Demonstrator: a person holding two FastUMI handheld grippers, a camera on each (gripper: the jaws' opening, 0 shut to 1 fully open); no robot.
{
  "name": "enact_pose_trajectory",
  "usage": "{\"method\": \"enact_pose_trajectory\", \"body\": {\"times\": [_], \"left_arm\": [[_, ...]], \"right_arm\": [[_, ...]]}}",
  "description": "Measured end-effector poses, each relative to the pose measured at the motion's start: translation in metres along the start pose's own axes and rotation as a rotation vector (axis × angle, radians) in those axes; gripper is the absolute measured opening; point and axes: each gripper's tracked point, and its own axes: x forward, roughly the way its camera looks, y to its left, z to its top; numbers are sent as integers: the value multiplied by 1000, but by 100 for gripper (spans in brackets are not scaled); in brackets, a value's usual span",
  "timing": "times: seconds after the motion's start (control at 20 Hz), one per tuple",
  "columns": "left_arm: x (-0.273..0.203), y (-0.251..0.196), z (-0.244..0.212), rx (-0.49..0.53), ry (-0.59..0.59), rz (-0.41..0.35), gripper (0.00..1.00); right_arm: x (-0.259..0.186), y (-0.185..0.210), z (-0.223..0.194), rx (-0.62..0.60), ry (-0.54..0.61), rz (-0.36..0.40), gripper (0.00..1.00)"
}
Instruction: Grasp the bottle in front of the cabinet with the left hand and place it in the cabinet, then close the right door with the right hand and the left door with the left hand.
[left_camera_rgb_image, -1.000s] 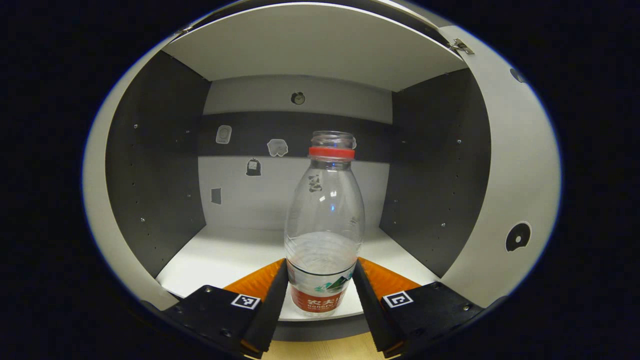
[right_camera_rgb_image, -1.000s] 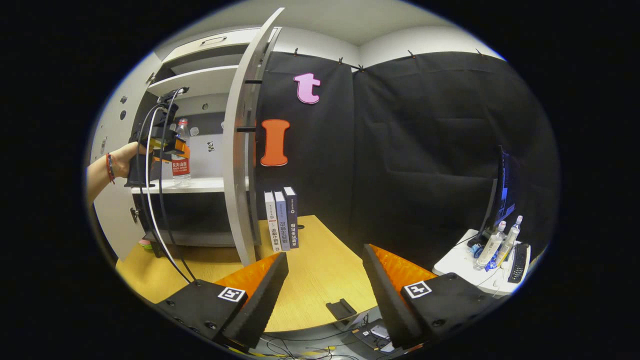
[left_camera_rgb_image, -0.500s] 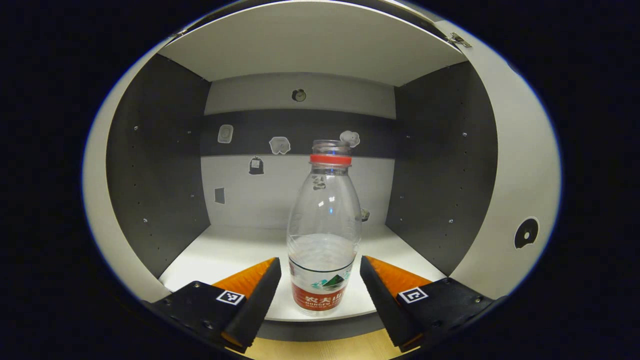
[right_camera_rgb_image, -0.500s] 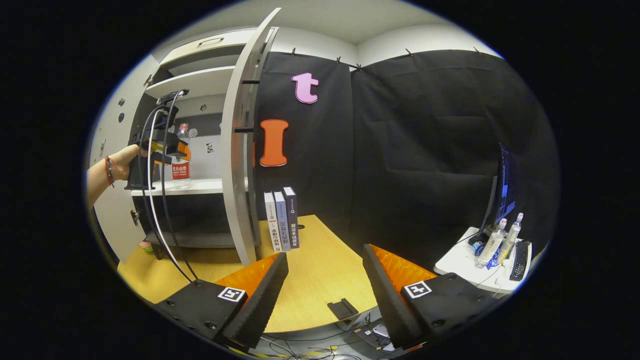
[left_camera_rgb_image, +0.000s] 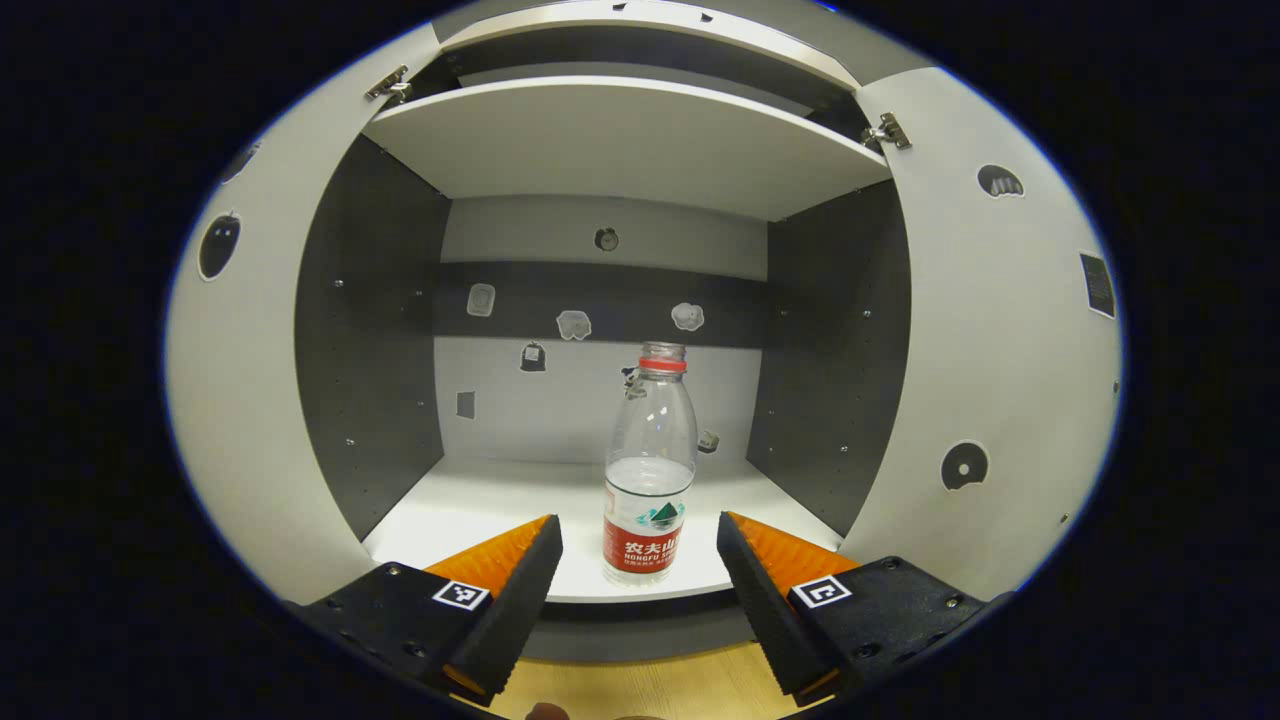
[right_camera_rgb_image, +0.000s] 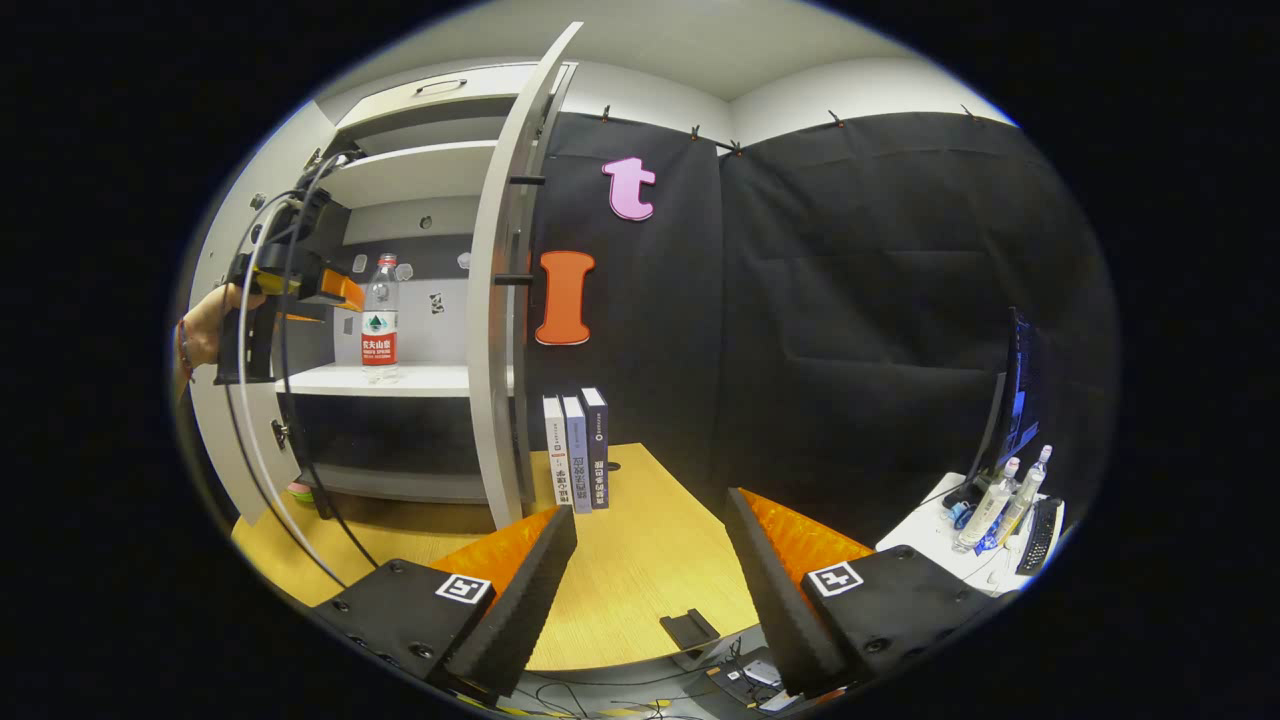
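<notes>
A clear plastic bottle (left_camera_rgb_image: 650, 470) with a red label and red neck ring stands upright near the front edge of the white cabinet shelf (left_camera_rgb_image: 480, 510). My left gripper (left_camera_rgb_image: 640, 545) is open just in front of the shelf, its fingers apart from the bottle. Both cabinet doors stand open: the left door (left_camera_rgb_image: 240, 400) and the right door (left_camera_rgb_image: 1000, 350). In the right gripper view the bottle (right_camera_rgb_image: 380, 320) sits on the shelf, the left gripper (right_camera_rgb_image: 330, 290) is held by a hand beside it, and the right door (right_camera_rgb_image: 505, 300) shows edge-on. My right gripper (right_camera_rgb_image: 650, 540) is open over the wooden table (right_camera_rgb_image: 640, 570).
Three books (right_camera_rgb_image: 577, 450) stand upright on the table by the right door. A small black holder (right_camera_rgb_image: 690, 630) lies at the table's front edge. A side table (right_camera_rgb_image: 950, 525) at the far right carries bottles and a monitor. Cables hang from the left gripper.
My left gripper opened, let go of the bottle on the shelf and drew back out of the cabinet. The right gripper barely moved.
</notes>
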Motion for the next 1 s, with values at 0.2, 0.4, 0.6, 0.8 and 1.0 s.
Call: {"method": "enact_pose_trajectory", "body": {"times": [0.2,0.4,0.6,0.8,1.0], "left_arm": [[-75,14,6,-12,-44,-1,95],[-150,33,-4,-31,-84,29,94],[-210,62,-24,-44,-94,101,94],[-251,79,-45,-106,-79,137,95],[-271,113,-51,-86,-89,226,94]], "right_arm": [[12,5,28,5,-68,25,99],[37,12,47,-3,-89,72,99],[72,19,58,-8,-98,118,99],[104,28,57,-20,-84,144,99],[113,42,64,-29,-107,179,92]]}}
